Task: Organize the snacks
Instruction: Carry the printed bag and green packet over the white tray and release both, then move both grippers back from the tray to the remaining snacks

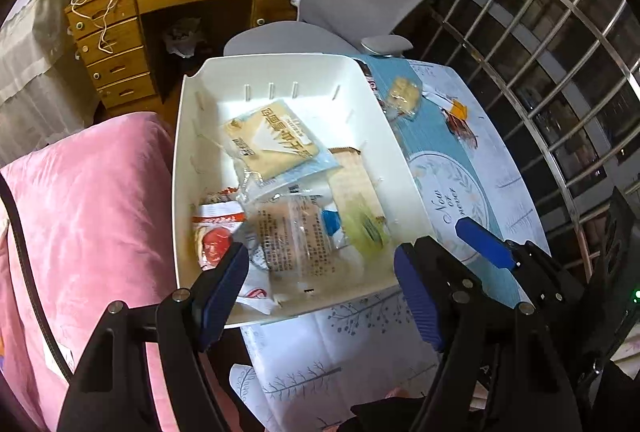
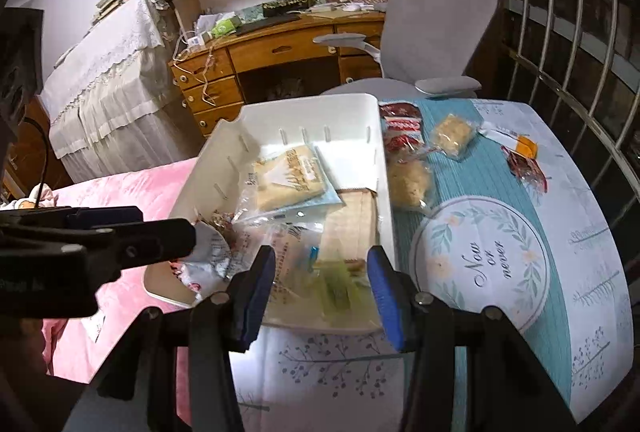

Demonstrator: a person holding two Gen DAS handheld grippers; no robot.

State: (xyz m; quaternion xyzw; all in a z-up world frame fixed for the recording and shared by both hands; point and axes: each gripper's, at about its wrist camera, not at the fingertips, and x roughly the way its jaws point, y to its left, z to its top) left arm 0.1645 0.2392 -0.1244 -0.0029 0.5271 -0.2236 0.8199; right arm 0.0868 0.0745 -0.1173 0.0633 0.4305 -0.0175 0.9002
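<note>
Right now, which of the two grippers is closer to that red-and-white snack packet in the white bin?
Left. The left gripper hangs over the bin's near end, one finger right by the red-and-white packet. The right gripper hovers further right, over the green packet.

bin (image 1: 192, 136): smooth white plastic, slightly glossy | packets (image 1: 296, 232): clear, shiny film | tablecloth (image 2: 560, 192): printed, smooth, faint sheen | blanket (image 1: 88, 200): pink, soft, plush | desk (image 2: 280, 48): varnished wood | grille (image 1: 560, 32): shiny metal
</note>
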